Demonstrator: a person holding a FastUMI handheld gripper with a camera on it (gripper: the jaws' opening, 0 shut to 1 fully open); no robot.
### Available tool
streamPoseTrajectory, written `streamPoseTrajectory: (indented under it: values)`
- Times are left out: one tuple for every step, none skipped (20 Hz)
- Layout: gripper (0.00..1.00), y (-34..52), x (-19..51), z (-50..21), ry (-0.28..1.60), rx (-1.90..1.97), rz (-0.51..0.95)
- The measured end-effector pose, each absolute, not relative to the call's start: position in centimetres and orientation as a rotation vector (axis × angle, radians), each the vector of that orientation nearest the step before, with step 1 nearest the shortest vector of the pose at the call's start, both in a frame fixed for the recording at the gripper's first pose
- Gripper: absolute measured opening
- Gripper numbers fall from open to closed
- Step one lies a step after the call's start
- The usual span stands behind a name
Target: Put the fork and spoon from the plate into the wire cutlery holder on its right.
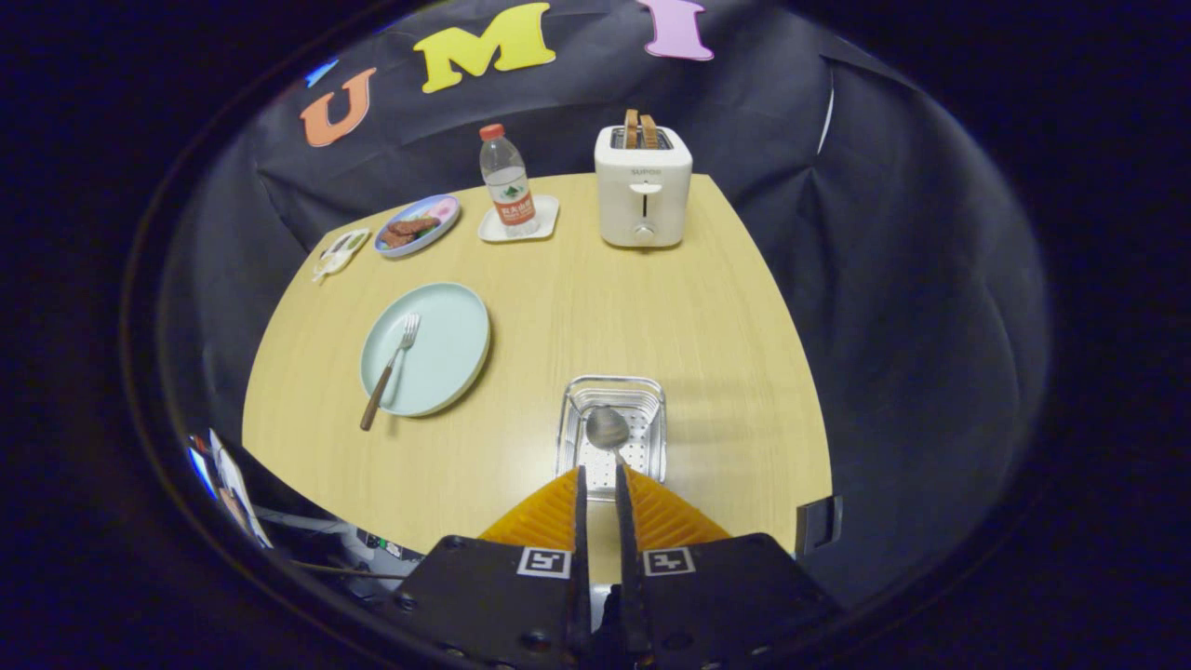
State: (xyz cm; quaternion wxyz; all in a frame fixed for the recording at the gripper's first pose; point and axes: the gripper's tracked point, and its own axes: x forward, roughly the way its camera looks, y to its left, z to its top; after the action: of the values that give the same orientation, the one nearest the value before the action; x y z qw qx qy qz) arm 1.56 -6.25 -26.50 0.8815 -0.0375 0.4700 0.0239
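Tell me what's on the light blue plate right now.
Only the fork, its handle overhanging the light blue plate. The spoon is in the gripper, over the wire cutlery holder. Anything beneath the fork is covered.

Tongs [597, 484] nearly closed on spoon [607, 430] handle, bowl hanging over holder [614, 423] just ahead. Open tabletop [577, 307] beyond holder up to toaster [643, 186]. Plate [456, 344] with fork [391, 368] ahead to the left, bare wood between. Bottle [507, 186] and dishes far beyond, well apart.
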Motion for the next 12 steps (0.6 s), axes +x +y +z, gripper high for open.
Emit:
streamPoseTrajectory:
  values:
    - [0.15,-5.7,1.8,-26.2,0.967,-0.077,0.062]
    - [0.21,-5.1,2.0,-26.2,0.957,-0.08,0.07]
    - [0.24,-4.4,2.2,-26.2,0.95,-0.087,0.078]
    - [0.3,-3.8,2.4,-26.3,0.945,-0.092,0.085]
    - [0.34,-2.8,2.4,-26.4,0.941,-0.092,0.1]
    - [0.39,-1.9,2.4,-26.5,0.939,-0.095,0.108]
    - [0.42,-1.0,2.5,-26.7,0.941,-0.098,0.118]
    - [0.44,-0.1,2.6,-27.0,0.941,-0.098,0.123]
    - [0.47,0.8,2.7,-27.2,0.943,-0.099,0.129]
    - [0.49,1.8,2.8,-27.5,0.946,-0.098,0.134]
    - [0.51,2.7,2.9,-27.9,0.948,-0.102,0.133]
    - [0.58,3.7,3.1,-28.4,0.947,-0.105,0.137]
